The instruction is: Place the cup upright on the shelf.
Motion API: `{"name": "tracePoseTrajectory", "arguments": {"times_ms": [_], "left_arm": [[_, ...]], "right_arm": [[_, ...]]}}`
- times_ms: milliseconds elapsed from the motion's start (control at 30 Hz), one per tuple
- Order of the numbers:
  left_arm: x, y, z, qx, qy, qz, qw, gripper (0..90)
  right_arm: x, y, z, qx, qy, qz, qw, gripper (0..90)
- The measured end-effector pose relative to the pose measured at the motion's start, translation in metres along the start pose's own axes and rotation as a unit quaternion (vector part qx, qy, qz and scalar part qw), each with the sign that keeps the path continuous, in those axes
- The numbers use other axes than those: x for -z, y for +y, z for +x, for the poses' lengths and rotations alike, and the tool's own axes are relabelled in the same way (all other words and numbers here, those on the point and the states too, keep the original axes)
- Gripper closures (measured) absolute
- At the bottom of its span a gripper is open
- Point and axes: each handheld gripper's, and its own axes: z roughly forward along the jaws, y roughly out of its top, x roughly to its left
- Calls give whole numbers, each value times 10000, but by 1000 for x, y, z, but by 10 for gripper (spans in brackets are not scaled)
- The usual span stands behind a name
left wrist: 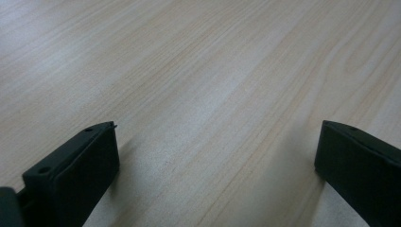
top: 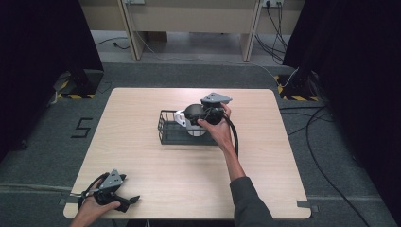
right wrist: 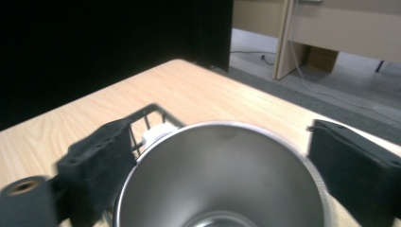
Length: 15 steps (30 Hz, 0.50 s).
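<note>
Two black jaws of the right gripper [right wrist: 222, 170] clasp a round, shiny steel cup [right wrist: 222, 175] above a wire basket [top: 166, 128].

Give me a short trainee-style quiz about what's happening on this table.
1. True or false: the left gripper holds something.
2. What stands between the jaws of the right gripper? A) plate B) steel cup C) bottle
3. Fill in: the cup sits in a black wire ____.
Key: 1 false, its jaws are open over the bare table; 2 B; 3 basket.
</note>
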Motion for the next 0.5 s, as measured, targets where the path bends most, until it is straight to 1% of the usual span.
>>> {"name": "tracePoseTrajectory", "arguments": {"times_ms": [33, 67, 167, 300, 400, 500], "left_arm": [[0, 0, 0, 2, 1, -1, 10000, 0], [0, 0, 0, 3, 1, -3, 10000, 0], [0, 0, 0, 10, 1, -9, 10000, 0], [0, 0, 0, 9, 0, -9, 10000, 0], [0, 0, 0, 9, 0, -8, 10000, 0], [0, 0, 0, 11, 0, -10, 10000, 0]], "right_arm": [[2, 2, 0, -17, 10, -24, 10000, 158], [4, 3, -1, -46, 27, -59, 10000, 145], [12, 8, 0, -101, 62, -192, 9997, 149], [17, 9, 0, -166, 32, -200, 9997, 150], [22, 8, 1, -164, 15, -223, 9996, 150], [28, 8, 2, -206, 18, -282, 9994, 150]]}}
